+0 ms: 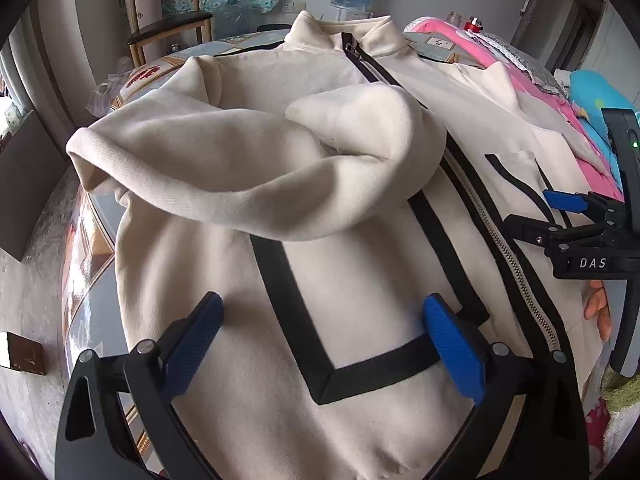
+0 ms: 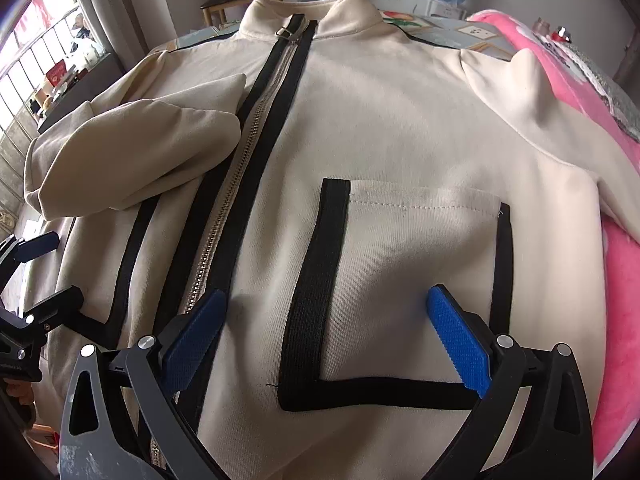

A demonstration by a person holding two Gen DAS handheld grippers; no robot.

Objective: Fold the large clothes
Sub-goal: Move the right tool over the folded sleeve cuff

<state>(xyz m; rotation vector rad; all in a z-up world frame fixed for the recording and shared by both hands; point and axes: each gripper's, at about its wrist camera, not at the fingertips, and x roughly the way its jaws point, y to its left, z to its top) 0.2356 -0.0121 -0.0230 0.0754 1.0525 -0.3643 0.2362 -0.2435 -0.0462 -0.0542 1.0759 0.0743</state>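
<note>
A cream zip-front jacket [image 2: 400, 128] lies face up and spread across the table [image 1: 92, 248], collar toward the far wall, zipper closed down the middle. One sleeve [image 1: 240, 168] is already folded in across the chest on the left side, its cuff resting near the zipper; it sits bunched rather than flat. The opposite sleeve [image 2: 560, 120] lies out over a pink blanket [image 2: 616, 288], apparently unfolded, though its end runs out of view. The body itself has not been folded. The left hand-held gripper [image 1: 322, 344] hovers over the lower front with fingers spread wide, grasping nothing. The right hand-held gripper [image 2: 326, 338] likewise hangs released above the black-trimmed pocket [image 2: 420, 280].
</note>
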